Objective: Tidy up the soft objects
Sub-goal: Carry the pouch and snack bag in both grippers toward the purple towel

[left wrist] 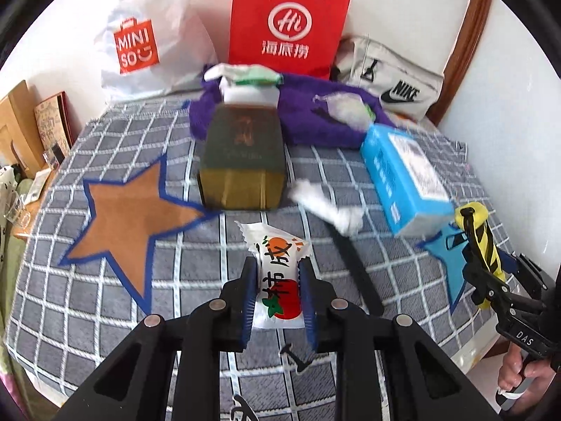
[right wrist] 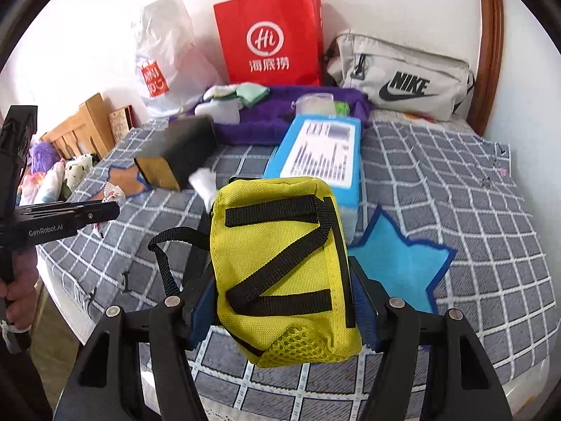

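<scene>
My left gripper (left wrist: 277, 294) is shut on a white snack packet (left wrist: 278, 277) printed with a red persimmon, held above the grey checked cover (left wrist: 105, 315). My right gripper (right wrist: 280, 301) is shut on a yellow pouch (right wrist: 280, 273) with black straps, lifted off the cover beside a blue star patch (right wrist: 399, 273). From the left wrist view the right gripper (left wrist: 480, 256) and its yellow pouch (left wrist: 473, 217) show at the far right. An orange star patch (left wrist: 133, 217) lies to the left.
A dark green box (left wrist: 242, 161), a blue box (left wrist: 403, 172) and a white tissue (left wrist: 329, 207) lie mid-bed. A purple plush cloth (left wrist: 315, 115) holds small packets behind them. A red paper bag (left wrist: 287, 21), a white Miniso bag (left wrist: 140, 45) and a grey Nike pouch (right wrist: 403, 73) line the wall.
</scene>
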Available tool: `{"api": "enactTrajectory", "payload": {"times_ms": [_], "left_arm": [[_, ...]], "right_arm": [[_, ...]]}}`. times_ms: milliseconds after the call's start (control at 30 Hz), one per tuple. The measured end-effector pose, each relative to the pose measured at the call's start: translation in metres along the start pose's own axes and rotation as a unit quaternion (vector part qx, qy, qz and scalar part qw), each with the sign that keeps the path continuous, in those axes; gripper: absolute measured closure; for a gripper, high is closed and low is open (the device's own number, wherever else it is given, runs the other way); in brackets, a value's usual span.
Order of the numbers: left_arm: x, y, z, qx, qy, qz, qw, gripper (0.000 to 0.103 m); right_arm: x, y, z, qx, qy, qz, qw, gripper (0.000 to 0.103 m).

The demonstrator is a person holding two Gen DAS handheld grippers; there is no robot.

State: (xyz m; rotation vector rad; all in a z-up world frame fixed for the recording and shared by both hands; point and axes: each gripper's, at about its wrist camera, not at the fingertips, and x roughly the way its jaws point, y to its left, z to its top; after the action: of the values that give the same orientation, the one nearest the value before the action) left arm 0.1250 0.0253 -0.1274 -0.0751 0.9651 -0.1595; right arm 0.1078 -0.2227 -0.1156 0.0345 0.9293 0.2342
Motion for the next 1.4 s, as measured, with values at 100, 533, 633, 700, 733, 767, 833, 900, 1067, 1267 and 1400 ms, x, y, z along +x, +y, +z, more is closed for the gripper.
{"api": "enactTrajectory", "payload": {"times_ms": [100,533,633,700,733,767,833,900,1067,1267,1400], "left_arm": [[-0.006,-0.001,0.013,0.000,-0.012,-0.002,0.9999,0.081],[-0.010,-0.013,0.073,0.026,-0.044,0.000,0.9987,0.081],[-0.006,-0.014,0.087,0.028,-0.046,0.004,0.9985,0.081],[-0.004,-0.014,0.098,0.028,-0.048,0.005,0.9984,0.081],[-0.003,-0.013,0.104,0.027,-0.050,0.006,0.9983,0.081],[-0.003,-0.012,0.108,0.027,-0.052,0.007,0.9983,0.081],[-0.002,-0.010,0.118,0.025,-0.055,0.009,0.9981,0.081],[0.000,-0.008,0.126,0.022,-0.057,0.010,0.9981,0.081],[0.010,-0.001,0.148,0.009,-0.056,0.015,0.9983,0.081],[0.027,0.004,0.171,0.011,-0.052,0.024,0.9983,0.081],[0.036,0.007,0.186,0.010,-0.055,0.022,0.9982,0.081]], "right_arm": [[-0.005,-0.003,0.010,0.004,-0.009,0.004,1.000,0.037],[-0.006,-0.013,0.064,-0.001,-0.036,-0.009,0.999,0.037],[-0.001,-0.018,0.081,0.007,-0.043,-0.008,0.999,0.037],[0.002,-0.021,0.095,0.013,-0.047,-0.004,0.999,0.037],[0.004,-0.022,0.101,0.014,-0.051,-0.002,0.999,0.037],[0.005,-0.023,0.106,0.015,-0.054,0.000,0.998,0.037],[0.008,-0.025,0.118,0.015,-0.060,0.000,0.998,0.037],[0.012,-0.028,0.128,0.017,-0.064,0.000,0.998,0.037],[0.031,-0.035,0.151,0.021,-0.062,0.002,0.998,0.037],[0.054,-0.041,0.176,0.018,-0.059,0.007,0.998,0.037],[0.072,-0.042,0.195,0.016,-0.056,0.013,0.998,0.037]]}}
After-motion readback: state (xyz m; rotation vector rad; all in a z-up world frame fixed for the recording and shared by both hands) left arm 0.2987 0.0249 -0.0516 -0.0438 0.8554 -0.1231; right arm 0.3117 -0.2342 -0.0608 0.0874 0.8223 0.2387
